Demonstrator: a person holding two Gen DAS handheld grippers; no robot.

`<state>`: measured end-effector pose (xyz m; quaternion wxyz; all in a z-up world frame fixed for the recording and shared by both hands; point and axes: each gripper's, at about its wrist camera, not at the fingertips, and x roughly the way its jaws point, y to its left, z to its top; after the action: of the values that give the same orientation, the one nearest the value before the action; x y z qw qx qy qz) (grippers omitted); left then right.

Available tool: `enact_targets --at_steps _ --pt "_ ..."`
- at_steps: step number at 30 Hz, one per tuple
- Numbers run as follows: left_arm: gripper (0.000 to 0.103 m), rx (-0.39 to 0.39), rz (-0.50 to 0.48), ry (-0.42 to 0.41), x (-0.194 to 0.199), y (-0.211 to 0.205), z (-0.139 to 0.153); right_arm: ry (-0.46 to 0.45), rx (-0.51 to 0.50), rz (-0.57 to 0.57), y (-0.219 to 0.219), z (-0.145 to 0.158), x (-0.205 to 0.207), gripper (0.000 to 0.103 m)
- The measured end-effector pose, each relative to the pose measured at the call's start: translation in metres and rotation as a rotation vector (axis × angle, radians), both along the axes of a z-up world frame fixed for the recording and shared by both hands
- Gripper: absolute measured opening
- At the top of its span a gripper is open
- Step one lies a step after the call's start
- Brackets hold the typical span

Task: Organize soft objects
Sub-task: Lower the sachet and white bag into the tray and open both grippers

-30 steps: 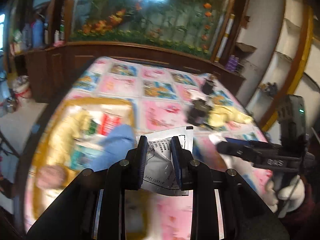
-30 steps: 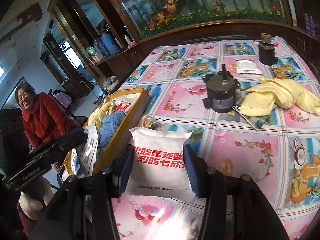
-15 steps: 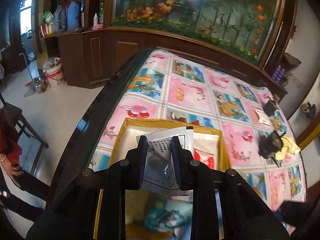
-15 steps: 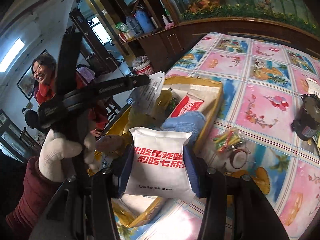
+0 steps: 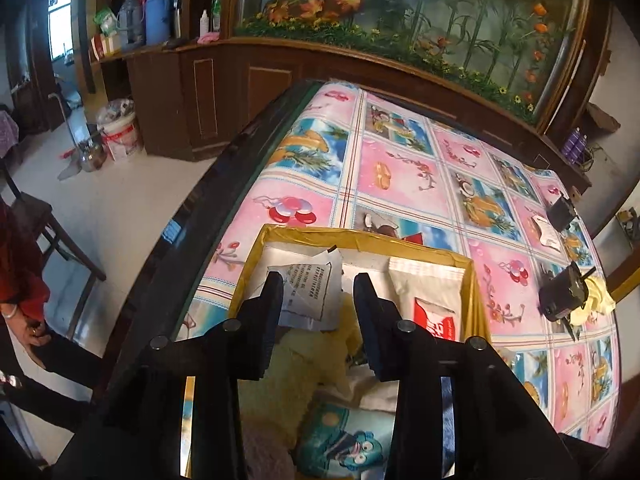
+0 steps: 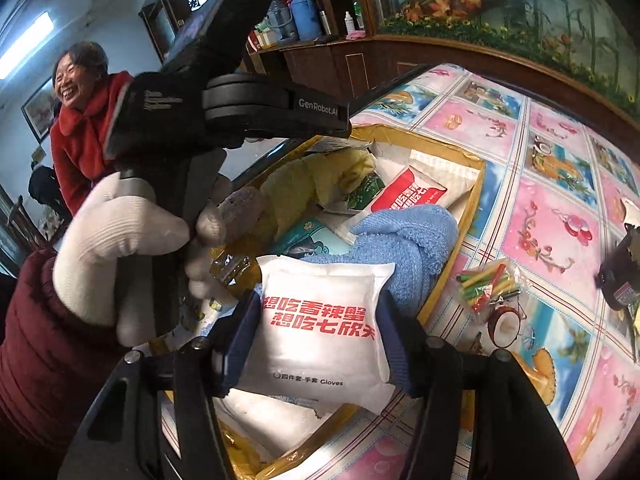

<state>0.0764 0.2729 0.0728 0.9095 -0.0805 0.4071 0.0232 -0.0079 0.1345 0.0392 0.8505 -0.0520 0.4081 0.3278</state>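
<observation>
A yellow-rimmed cardboard box [image 5: 424,249] sits at the table's near-left edge. My left gripper [image 5: 318,300] is open above it; a white printed packet [image 5: 310,296] lies loose between the fingers, on a yellow cloth [image 5: 308,364] in the box. My right gripper [image 6: 316,312] is shut on a white glove packet with red writing [image 6: 320,320], held over the box [image 6: 472,208]. Inside lie a blue towel [image 6: 408,240], a red-and-white packet [image 6: 412,192] and yellow cloth [image 6: 320,176].
The left gripper's body and a white-gloved hand [image 6: 116,248] fill the left of the right wrist view. A bag of coloured sticks [image 6: 488,284] and a black motor [image 5: 560,296] lie on the patterned tablecloth [image 5: 400,168]. A woman in red [image 6: 84,120] stands beside the table.
My left gripper has opened and let go of the white printed packet, which now rests in the box. My right gripper has carried the glove packet further over the box.
</observation>
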Motion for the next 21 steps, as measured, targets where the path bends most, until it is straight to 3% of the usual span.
enact_targets --at_steps 7,12,21 --pt "0.037 0.129 0.072 -0.109 -0.047 -0.018 0.026 0.001 0.056 0.005 -0.008 0.004 -0.006 0.061" --pt "0.057 0.190 0.141 -0.197 -0.081 -0.027 0.043 0.003 0.077 0.034 -0.010 0.008 -0.019 0.061" --pt "0.057 0.245 0.166 -0.250 -0.117 -0.044 0.054 0.015 0.071 0.049 -0.014 0.005 -0.038 0.061"
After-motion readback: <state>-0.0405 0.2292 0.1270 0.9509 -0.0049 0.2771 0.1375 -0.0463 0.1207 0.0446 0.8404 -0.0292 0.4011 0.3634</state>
